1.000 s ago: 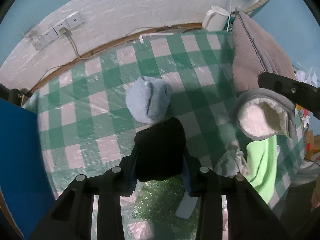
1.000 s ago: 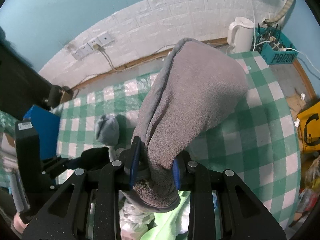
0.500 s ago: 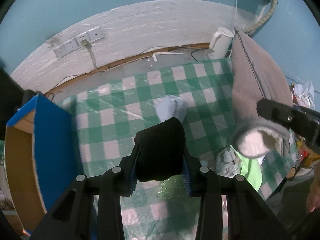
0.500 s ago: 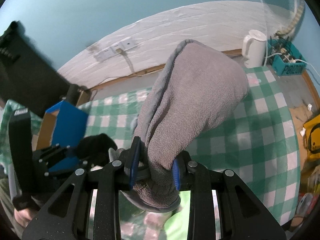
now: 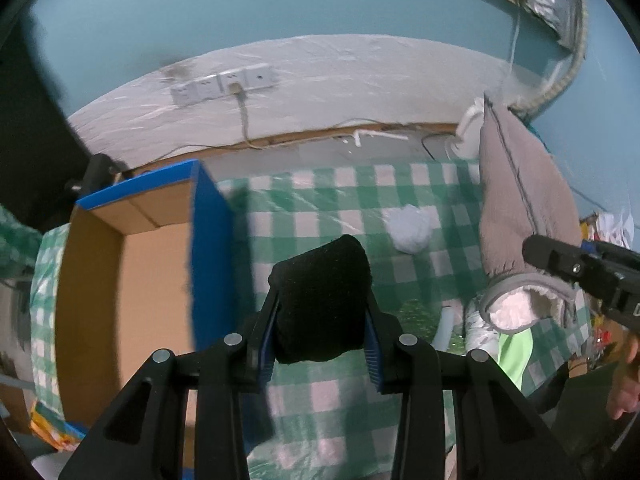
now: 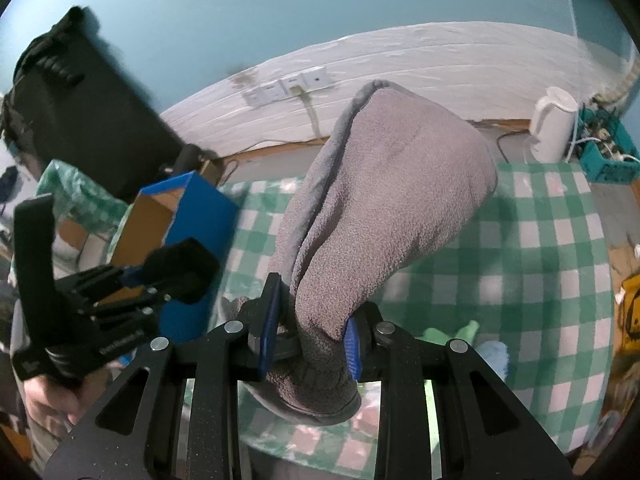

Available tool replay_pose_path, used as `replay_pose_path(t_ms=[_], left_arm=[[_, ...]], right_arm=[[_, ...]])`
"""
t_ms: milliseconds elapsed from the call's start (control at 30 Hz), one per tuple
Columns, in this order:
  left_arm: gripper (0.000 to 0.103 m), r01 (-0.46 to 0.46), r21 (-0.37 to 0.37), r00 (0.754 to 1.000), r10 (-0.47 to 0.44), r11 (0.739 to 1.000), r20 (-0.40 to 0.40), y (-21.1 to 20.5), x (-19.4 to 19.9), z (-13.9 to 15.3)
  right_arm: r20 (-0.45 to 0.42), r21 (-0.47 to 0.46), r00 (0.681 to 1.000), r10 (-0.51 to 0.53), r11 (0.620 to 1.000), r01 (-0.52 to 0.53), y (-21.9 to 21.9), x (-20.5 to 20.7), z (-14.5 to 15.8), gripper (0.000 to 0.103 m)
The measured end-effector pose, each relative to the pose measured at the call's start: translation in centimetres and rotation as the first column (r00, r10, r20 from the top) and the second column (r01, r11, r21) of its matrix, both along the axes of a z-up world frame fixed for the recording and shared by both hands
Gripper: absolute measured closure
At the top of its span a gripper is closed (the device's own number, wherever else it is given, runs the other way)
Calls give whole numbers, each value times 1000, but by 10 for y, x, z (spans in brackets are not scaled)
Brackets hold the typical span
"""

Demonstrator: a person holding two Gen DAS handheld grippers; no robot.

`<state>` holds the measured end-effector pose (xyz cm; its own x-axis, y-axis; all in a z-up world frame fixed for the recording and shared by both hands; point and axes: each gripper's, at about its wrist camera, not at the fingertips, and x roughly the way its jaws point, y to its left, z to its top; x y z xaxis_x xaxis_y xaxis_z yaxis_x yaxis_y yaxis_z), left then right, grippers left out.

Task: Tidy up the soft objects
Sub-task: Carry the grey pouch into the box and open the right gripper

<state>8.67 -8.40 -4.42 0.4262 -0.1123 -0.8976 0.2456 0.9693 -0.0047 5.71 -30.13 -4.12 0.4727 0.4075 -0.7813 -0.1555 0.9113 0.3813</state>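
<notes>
My left gripper (image 5: 320,312) is shut on a black soft roll (image 5: 322,300) and holds it in the air just right of an open blue cardboard box (image 5: 208,248). The roll also shows in the right wrist view (image 6: 180,268). My right gripper (image 6: 310,336) is shut on a grey fleece slipper (image 6: 384,208), held up above the table; the slipper shows at the right of the left wrist view (image 5: 516,208). A pale blue sock ball (image 5: 410,226) lies on the green checked tablecloth (image 5: 320,196).
A white kettle (image 6: 554,124) and a teal crate of cables (image 6: 608,152) stand at the back right. A light green cloth (image 5: 512,356) and crumpled white items lie at the table's right front. Wall sockets (image 5: 224,86) sit on the white brick strip.
Both grippers have risen and swung left with their loads. The blue box has come into view at the left, and the sock ball now looks farther away.
</notes>
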Motion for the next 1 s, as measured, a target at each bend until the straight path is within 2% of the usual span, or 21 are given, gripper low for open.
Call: replay_pose_path(t_ms=[300, 667, 1000], left_arm=[[66, -90, -11, 995, 91, 996, 44, 53, -15, 22], [66, -175, 2, 983, 175, 985, 59, 106, -25, 21], [66, -271, -1, 961, 271, 963, 64, 162, -37, 21]], right_arm=[[17, 1, 994, 103, 995, -103, 49, 0, 12, 77], [25, -9, 970, 241, 971, -241, 127, 7, 17, 77], [23, -40, 933, 360, 932, -359, 199, 12, 19, 77]])
